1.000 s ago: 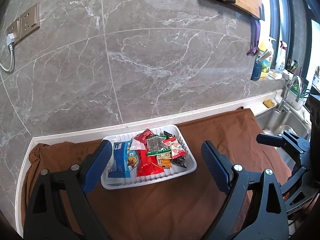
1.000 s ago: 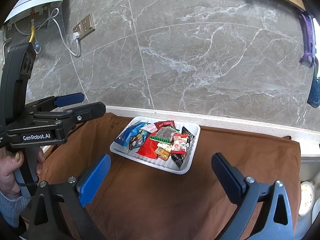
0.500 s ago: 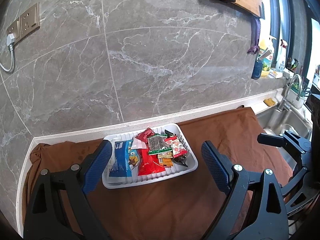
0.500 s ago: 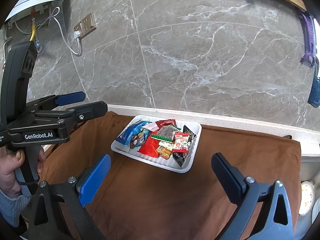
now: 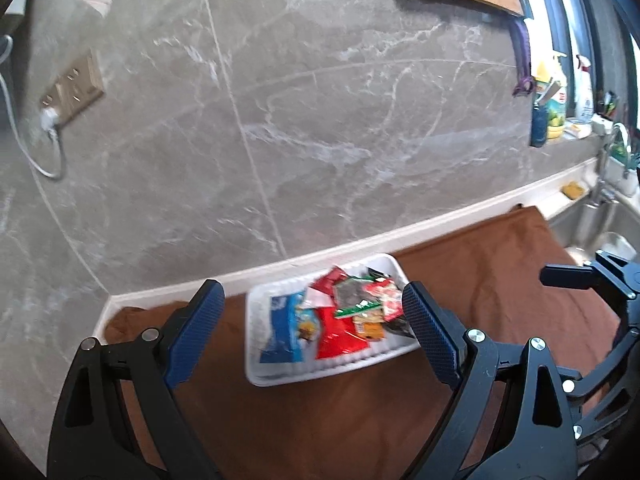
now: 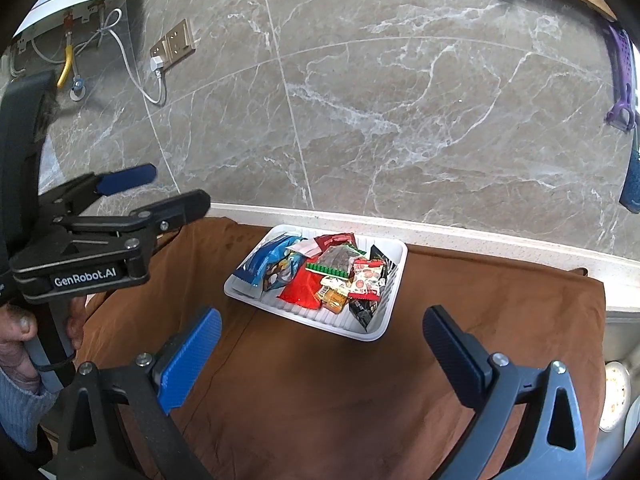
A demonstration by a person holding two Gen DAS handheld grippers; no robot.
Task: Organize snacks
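Note:
A white ribbed tray [image 6: 362,333] lies on the brown cloth [image 6: 320,400] near the wall. It holds several snack packets: a blue one [image 6: 262,260] at the left, a red one [image 6: 304,288] in the middle, a small red-and-white one [image 6: 366,278] and a black one [image 6: 362,309] at the right. My right gripper [image 6: 322,316] hovers open in front of the tray, empty. My left gripper [image 6: 160,192] is open to the tray's left, above the cloth. In the blurred left wrist view the tray [image 5: 280,376] sits beyond the left gripper [image 5: 310,292], whose jaws hold nothing.
A marble wall with a socket [image 6: 176,44] and cable backs the counter. A steel sink [image 5: 600,232] with a tap lies right of the cloth, with bottles [image 5: 556,100] on the sill behind. A hand in a blue sleeve [image 6: 20,396] grips the left gripper's handle.
The left gripper has turned, so its view is blurred and the tray sits further right in it. The right gripper has stayed still. Both stay open.

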